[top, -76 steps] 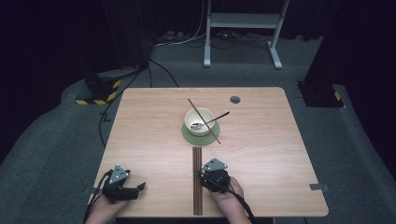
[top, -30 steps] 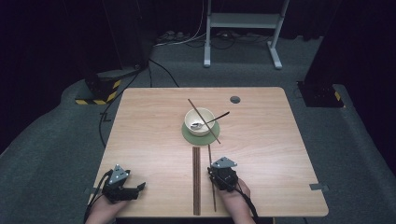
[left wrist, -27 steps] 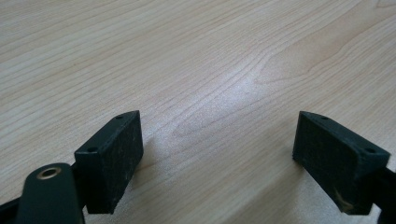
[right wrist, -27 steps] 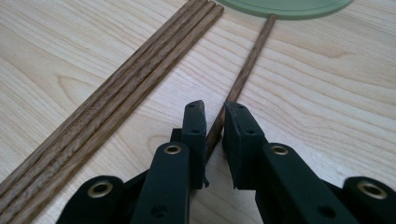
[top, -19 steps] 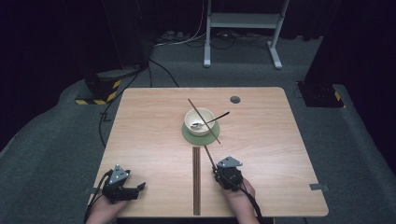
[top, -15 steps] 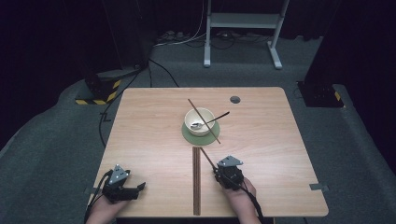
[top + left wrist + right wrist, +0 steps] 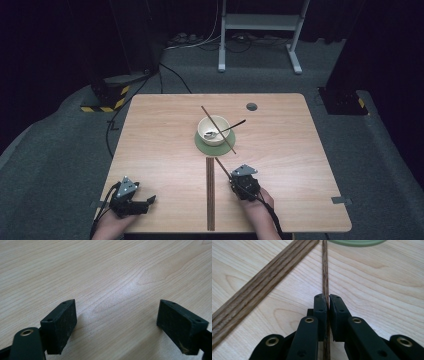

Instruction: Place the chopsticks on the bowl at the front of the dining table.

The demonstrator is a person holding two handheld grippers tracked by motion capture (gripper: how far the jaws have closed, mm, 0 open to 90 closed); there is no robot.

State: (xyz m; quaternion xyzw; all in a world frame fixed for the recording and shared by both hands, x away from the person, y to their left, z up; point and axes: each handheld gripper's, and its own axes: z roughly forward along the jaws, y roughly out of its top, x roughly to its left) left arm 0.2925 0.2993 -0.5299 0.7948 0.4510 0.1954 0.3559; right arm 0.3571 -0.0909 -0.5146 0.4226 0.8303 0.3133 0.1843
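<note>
Right gripper [image 7: 328, 300] moved right — pinching chopstick [image 7: 325, 270] (thin).

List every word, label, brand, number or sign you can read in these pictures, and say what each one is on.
None: no readable text shows in any view.
The black block on the floor beyond the table carries yellow-and-black hazard stripes, a marking with no words.
The bowl, the green mat, the chopstick held in the right gripper and the left gripper are all unmarked.
</note>
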